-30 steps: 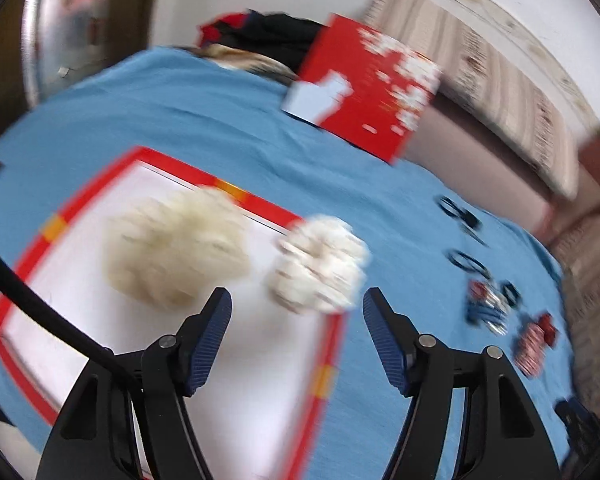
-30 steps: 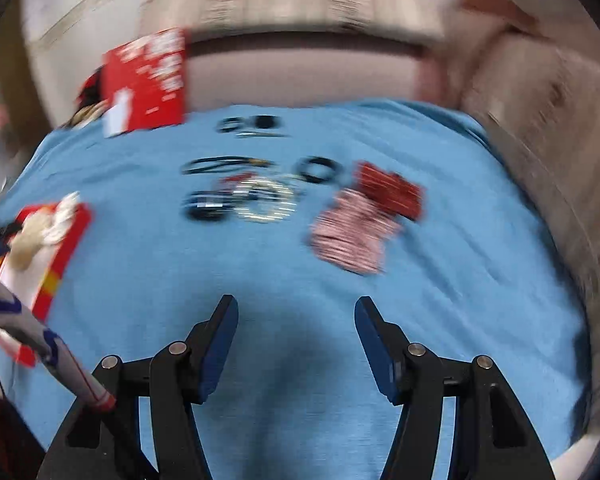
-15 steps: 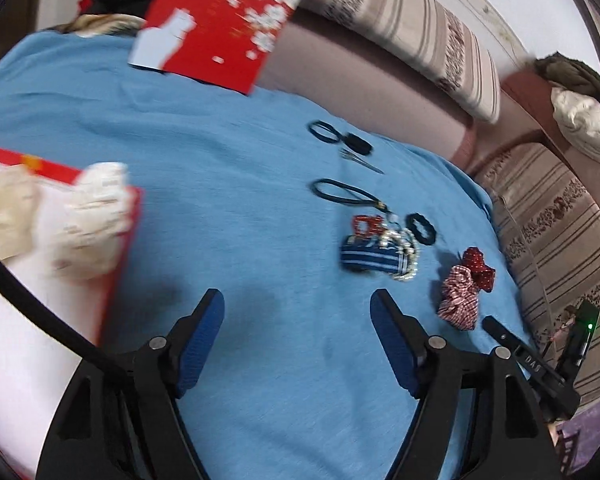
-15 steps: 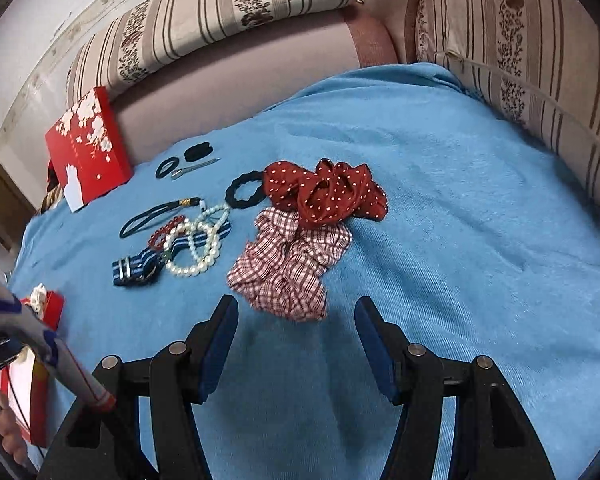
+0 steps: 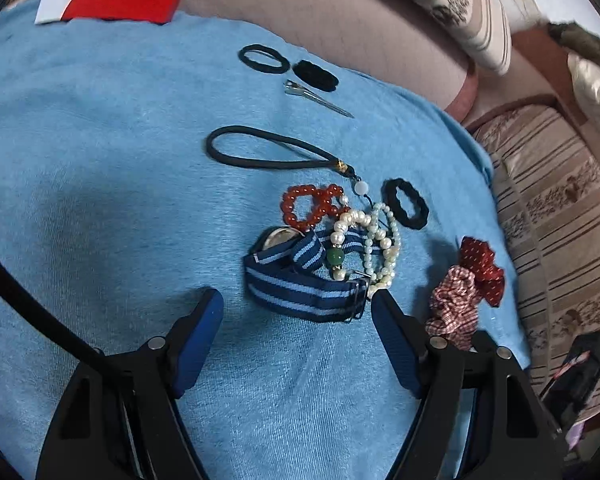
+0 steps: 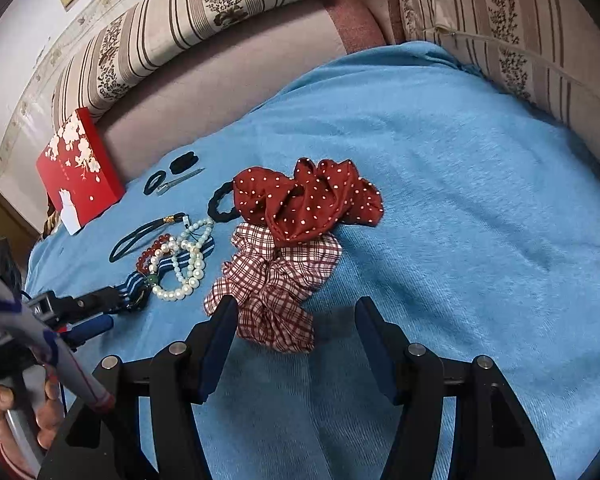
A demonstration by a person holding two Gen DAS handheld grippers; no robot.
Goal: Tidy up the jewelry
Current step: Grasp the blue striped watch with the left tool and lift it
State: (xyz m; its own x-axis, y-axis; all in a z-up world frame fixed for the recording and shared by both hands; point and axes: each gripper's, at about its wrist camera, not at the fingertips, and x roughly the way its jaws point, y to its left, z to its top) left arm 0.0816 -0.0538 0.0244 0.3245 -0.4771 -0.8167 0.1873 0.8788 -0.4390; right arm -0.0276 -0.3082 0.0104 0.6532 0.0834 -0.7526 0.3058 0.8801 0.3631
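A: Where had the left gripper (image 5: 298, 304) got to?

B: A second before, it had hung over a red-edged tray with two pale, fluffy pieces in it. By this moment it had swung across the blue blanket (image 5: 100, 160) and sat low in front of the tangle of jewelry, its fingers spread wide and holding nothing.

A: What lay between them?

B: The blue striped watch strap (image 5: 304, 284), just ahead of the tips, with the pearl strands (image 5: 376, 240) draped over it and the red bead bracelet (image 5: 308, 206) touching its far side. The right-hand fingertip was almost at the strap's buckle end.

A: And the right gripper (image 6: 294, 320)?

B: It had closed in too. Earlier it had viewed the whole spread from well back; now its fingers, also released and empty, stood on either side of the near end of the checked scrunchie (image 6: 276, 288), with the red dotted scrunchie (image 6: 308, 200) lying against the far side of that one.

A: So what did that mean for the job?

B: I judged that the tray drop was finished and both hands had come for the next pieces. The strap looked awkward: lifting it would probably drag the pearls along.

A: Anything else left out?

B: The long black cord (image 5: 268, 152), a metal hair clip (image 5: 320, 96) and several black hair ties (image 5: 264, 58) further back, near the red box (image 6: 80, 168).
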